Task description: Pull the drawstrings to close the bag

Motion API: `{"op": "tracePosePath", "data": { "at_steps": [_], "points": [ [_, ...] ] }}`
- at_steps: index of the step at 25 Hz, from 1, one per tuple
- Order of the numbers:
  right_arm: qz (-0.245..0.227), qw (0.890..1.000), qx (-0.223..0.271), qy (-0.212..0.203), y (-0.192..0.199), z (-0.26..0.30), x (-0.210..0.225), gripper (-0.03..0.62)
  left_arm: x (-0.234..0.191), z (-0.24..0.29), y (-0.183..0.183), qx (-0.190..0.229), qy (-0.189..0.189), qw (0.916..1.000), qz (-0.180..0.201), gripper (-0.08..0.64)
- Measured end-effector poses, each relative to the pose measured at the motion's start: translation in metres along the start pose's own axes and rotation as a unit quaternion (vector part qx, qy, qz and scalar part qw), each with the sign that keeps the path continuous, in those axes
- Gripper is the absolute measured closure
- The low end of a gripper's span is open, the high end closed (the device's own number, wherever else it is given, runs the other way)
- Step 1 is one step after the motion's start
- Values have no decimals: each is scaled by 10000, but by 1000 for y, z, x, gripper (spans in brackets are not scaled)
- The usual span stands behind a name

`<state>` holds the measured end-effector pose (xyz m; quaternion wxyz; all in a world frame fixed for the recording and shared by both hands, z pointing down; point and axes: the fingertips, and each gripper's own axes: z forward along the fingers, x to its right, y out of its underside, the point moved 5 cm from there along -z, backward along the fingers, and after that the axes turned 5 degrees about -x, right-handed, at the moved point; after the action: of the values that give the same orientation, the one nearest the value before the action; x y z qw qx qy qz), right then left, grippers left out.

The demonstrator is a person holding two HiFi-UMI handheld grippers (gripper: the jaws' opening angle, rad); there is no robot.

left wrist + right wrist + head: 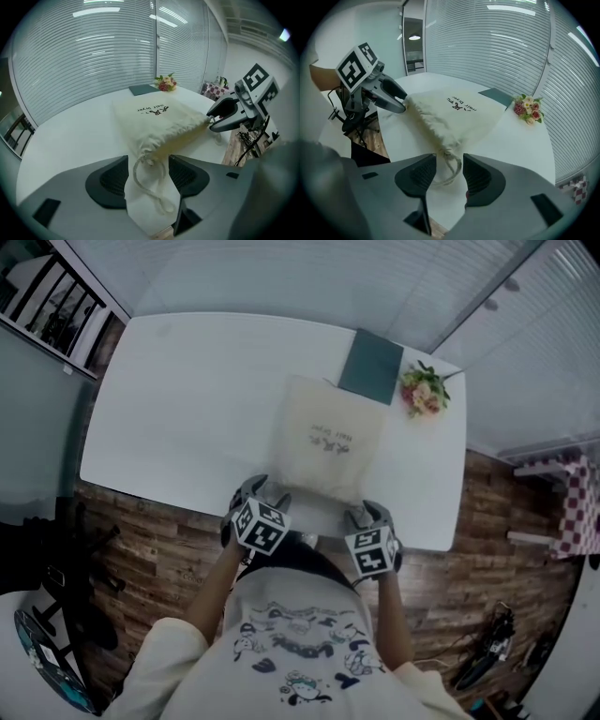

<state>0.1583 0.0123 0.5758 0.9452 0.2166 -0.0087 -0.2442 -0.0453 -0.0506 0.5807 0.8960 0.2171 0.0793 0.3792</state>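
Drawstring bag [159,119] ahead looks cinched, job about done; my left tool [148,161] and right tool [449,159] gape, cords [135,172] slack between.

My bag [328,442] is cream with small dark lettering; the worktop [187,409] is white, the folder [372,367] dark teal, the flowers [424,392] pink and yellow with green leaves.
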Motion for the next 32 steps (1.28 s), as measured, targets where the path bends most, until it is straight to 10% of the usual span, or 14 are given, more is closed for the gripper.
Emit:
{"op": "tracePosePath", "data": {
  "at_steps": [15, 19, 32],
  "points": [
    [191, 9997, -121, -27, 6, 9, 3, 420, 3, 15, 3, -334, 116, 9994, 35, 279],
    [-113, 9997, -147, 127, 6, 10, 5, 488, -2, 11, 6, -320, 6, 9995, 7, 442],
    [-585, 9964, -383, 471, 10, -3, 6, 563, -6, 4, 5, -353, 186, 9992, 52, 490]
  ]
}}
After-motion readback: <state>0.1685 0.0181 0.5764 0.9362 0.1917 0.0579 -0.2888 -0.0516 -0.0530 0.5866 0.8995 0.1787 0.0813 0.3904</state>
